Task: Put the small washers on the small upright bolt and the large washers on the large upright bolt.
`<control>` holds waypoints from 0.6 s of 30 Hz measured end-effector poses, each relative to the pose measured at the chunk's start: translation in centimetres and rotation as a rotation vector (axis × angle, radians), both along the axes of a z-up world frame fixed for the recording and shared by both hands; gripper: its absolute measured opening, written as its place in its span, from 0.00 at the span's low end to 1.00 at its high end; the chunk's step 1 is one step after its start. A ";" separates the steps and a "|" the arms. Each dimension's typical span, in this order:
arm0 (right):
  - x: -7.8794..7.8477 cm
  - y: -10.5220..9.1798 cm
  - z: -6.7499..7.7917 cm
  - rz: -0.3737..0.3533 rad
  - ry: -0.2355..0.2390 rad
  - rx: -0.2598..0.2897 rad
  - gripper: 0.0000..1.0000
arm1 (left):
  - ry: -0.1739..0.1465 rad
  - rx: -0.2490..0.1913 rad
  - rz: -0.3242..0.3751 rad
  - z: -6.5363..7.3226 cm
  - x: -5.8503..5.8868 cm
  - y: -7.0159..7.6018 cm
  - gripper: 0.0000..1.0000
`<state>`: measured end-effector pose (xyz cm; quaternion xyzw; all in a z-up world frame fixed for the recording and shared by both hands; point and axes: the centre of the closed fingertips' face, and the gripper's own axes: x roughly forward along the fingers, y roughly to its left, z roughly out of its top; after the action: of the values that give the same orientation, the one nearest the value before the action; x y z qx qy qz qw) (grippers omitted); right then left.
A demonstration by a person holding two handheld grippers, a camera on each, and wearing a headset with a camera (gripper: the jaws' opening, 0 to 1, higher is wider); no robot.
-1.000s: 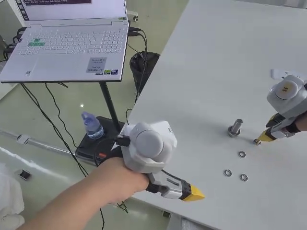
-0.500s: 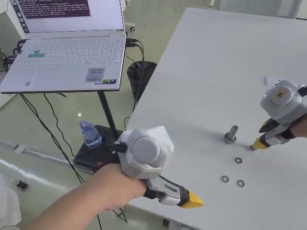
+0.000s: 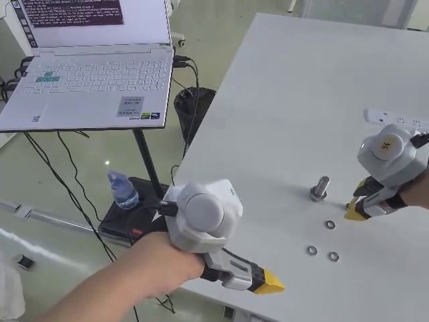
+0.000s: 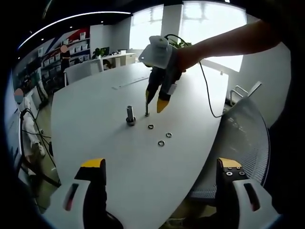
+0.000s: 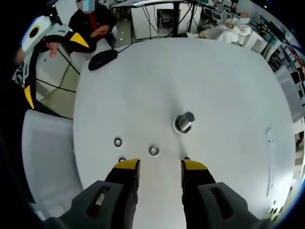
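The large upright bolt stands on the white table. Three washers lie flat just in front of it. My right gripper hovers low beside the bolt, open, with nothing between its fingers. In the right gripper view the large bolt is ahead, one washer lies just beyond the gap, and another washer lies left. The thin small bolt stands by the right gripper's tips. My left gripper is open near the table's edge, away from the parts.
Off the table's left side stand a laptop on a stand, a water bottle and a black bin. A white power strip lies behind the right gripper. A mesh chair stands by the table edge.
The head view has shifted. My right gripper has come slightly lower and nearer the washers, still open. The left gripper has barely moved.
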<state>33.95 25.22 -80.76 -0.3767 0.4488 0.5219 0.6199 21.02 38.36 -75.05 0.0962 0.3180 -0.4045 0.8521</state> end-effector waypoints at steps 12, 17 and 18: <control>-1.4 0.6 -0.8 0.007 0.013 0.005 0.36 | 0.009 0.001 0.003 -0.3 -0.4 0.0 0.95; -1.5 1.0 -1.4 0.011 0.012 0.002 0.34 | 0.003 0.003 0.002 -0.2 -0.3 0.1 0.95; -1.6 1.1 -1.6 0.012 0.014 0.004 0.34 | 0.001 0.004 0.002 -0.2 -0.2 0.1 0.95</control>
<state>32.35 26.33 -82.34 -0.3746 0.4499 0.5292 0.6142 20.78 38.42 -75.28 0.0975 0.3193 -0.4030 0.8521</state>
